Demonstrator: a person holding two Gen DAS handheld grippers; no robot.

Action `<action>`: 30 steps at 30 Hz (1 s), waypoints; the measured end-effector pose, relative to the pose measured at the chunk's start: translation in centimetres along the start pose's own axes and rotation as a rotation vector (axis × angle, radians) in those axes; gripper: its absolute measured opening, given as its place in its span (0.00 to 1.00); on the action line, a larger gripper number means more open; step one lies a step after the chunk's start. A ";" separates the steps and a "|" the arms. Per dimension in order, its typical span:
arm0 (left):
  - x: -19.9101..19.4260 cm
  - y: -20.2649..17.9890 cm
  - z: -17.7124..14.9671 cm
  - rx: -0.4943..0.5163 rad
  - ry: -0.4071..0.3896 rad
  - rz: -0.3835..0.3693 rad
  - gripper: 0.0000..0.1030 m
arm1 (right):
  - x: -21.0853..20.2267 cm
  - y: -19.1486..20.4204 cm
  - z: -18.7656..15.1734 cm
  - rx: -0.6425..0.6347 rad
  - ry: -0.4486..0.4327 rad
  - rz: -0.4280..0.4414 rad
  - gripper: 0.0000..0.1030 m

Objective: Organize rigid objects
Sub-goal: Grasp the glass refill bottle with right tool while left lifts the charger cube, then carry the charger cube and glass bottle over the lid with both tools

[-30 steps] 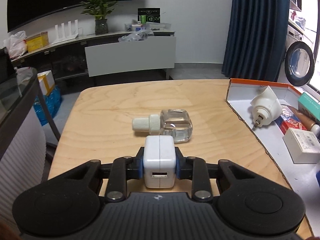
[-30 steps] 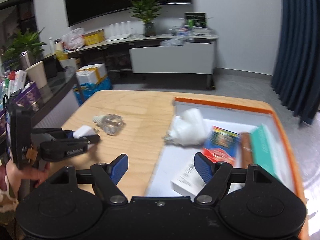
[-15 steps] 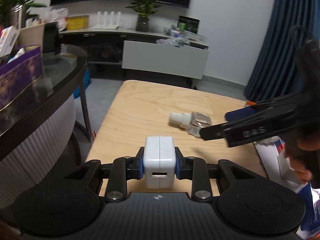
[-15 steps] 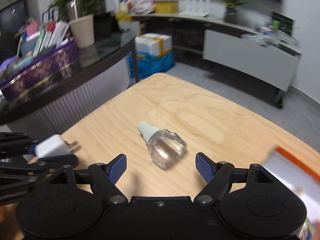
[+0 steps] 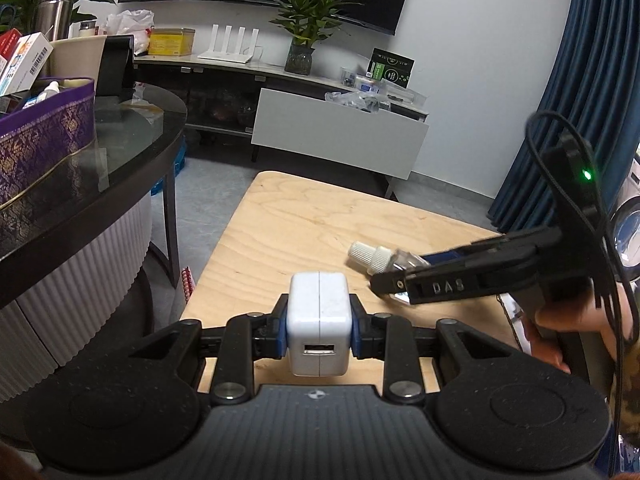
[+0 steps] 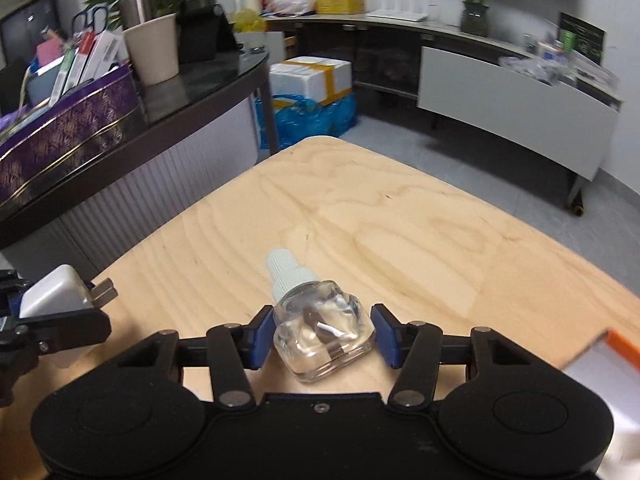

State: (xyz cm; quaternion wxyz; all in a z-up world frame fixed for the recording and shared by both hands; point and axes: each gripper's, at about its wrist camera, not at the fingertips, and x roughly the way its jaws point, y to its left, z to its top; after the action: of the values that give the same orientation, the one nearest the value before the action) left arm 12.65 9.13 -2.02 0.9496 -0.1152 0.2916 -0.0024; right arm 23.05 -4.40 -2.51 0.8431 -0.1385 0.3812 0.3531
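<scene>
A clear glass bottle (image 6: 324, 332) with a white ribbed cap lies on its side on the wooden table (image 6: 400, 220). My right gripper (image 6: 322, 336) is closing on it, both blue pads against the sides of the glass body. In the left wrist view the right gripper (image 5: 396, 280) hides most of the bottle (image 5: 368, 256), leaving the cap showing. My left gripper (image 5: 319, 308) is shut on a white USB charger (image 5: 319, 328), held just above the table's near left edge. Its prongs point forward; the charger (image 6: 52, 294) also shows at the far left of the right wrist view.
A corner of the orange-rimmed white box (image 6: 616, 344) shows at the right. A dark glass-topped counter (image 5: 120, 140) with a purple box (image 5: 40, 140) stands close on the left. A low white cabinet (image 5: 340, 132) and stacked boxes on the floor (image 6: 312, 80) lie beyond the table.
My right gripper swung left from over the orange-rimmed box, came down around the bottle and narrowed its jaws onto it. The left gripper turned left, still holding the charger.
</scene>
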 end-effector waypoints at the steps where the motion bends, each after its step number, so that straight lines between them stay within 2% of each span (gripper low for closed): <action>1: -0.1 0.0 -0.1 0.001 -0.002 0.001 0.28 | -0.3 0.3 -0.3 -0.003 -0.004 -0.021 0.61; 6: -0.4 -0.6 -0.1 0.019 -0.010 -0.011 0.28 | -3.0 1.5 -1.9 0.035 -0.033 -0.078 0.61; 15: -2.4 -3.9 -0.4 0.086 -0.012 -0.100 0.28 | -13.7 1.9 -6.5 0.244 -0.175 -0.233 0.61; 18: -3.4 -6.1 -0.7 0.130 -0.019 -0.123 0.28 | -17.7 1.6 -8.2 0.286 -0.223 -0.304 0.61; 24: -5.4 -11.7 -1.4 0.215 -0.014 -0.213 0.28 | -24.8 0.0 -12.1 0.372 -0.293 -0.426 0.61; 30: -6.4 -17.6 -1.8 0.270 -0.005 -0.300 0.28 | -30.8 -1.8 -15.9 0.450 -0.376 -0.516 0.61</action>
State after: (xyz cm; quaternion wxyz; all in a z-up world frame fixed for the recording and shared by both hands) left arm 7.44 -7.96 3.94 0.9461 -0.0292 0.2659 -0.1827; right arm 1.53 -28.75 9.54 0.9687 0.0256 0.2405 0.0562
